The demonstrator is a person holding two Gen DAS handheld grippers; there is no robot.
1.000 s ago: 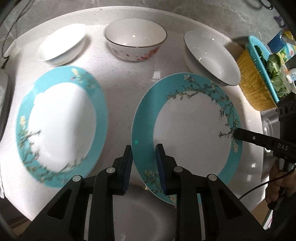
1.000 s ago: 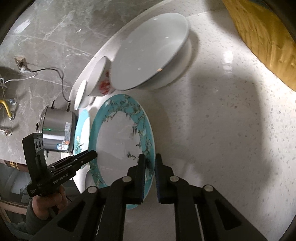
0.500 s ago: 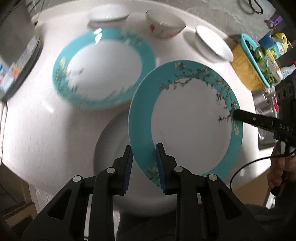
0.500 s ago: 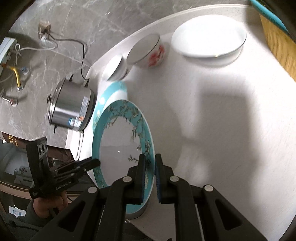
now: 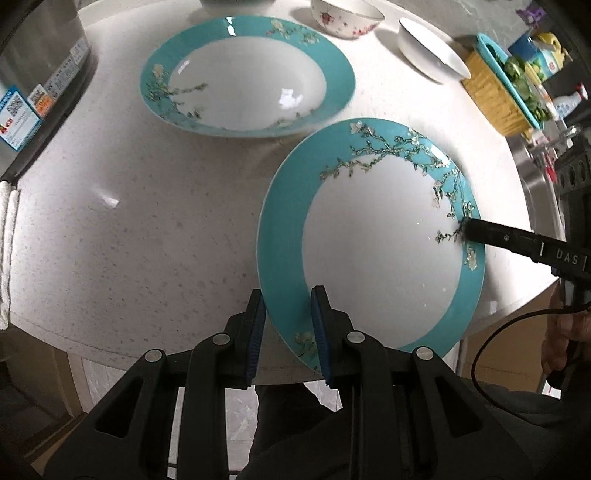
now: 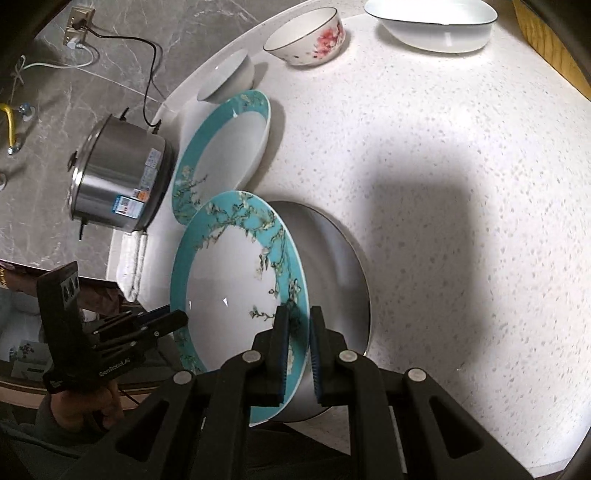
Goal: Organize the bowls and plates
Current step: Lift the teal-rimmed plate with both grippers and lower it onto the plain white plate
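Both grippers hold one teal-rimmed plate with a blossom pattern [image 5: 380, 240] [image 6: 229, 291] above the table, near its front edge. My left gripper [image 5: 286, 301] [image 6: 173, 319] is shut on its near left rim. My right gripper [image 6: 297, 321] [image 5: 466, 228] is shut on the opposite rim. Under the held plate lies a white plate with a thin dark rim [image 6: 343, 266]. A second teal-rimmed plate [image 5: 247, 74] [image 6: 225, 147] rests on the table behind. At the back stand a floral bowl [image 5: 343, 18] [image 6: 306, 37], a wide white bowl [image 5: 432, 51] [image 6: 432, 26] and a small white bowl [image 6: 229, 75].
A steel pot [image 5: 37, 74] [image 6: 118, 177] stands at the table's left, with a folded white towel [image 5: 7, 240] [image 6: 135, 258] beside it. A yellow and teal basket of greens [image 5: 498, 92] sits at the back right. A hand [image 6: 77, 406] holds the left gripper off the table's edge.
Both grippers have carried the held teal plate left and toward the table's front edge. The second teal plate and the bowls now lie farther behind it, and the steel pot has come into view.
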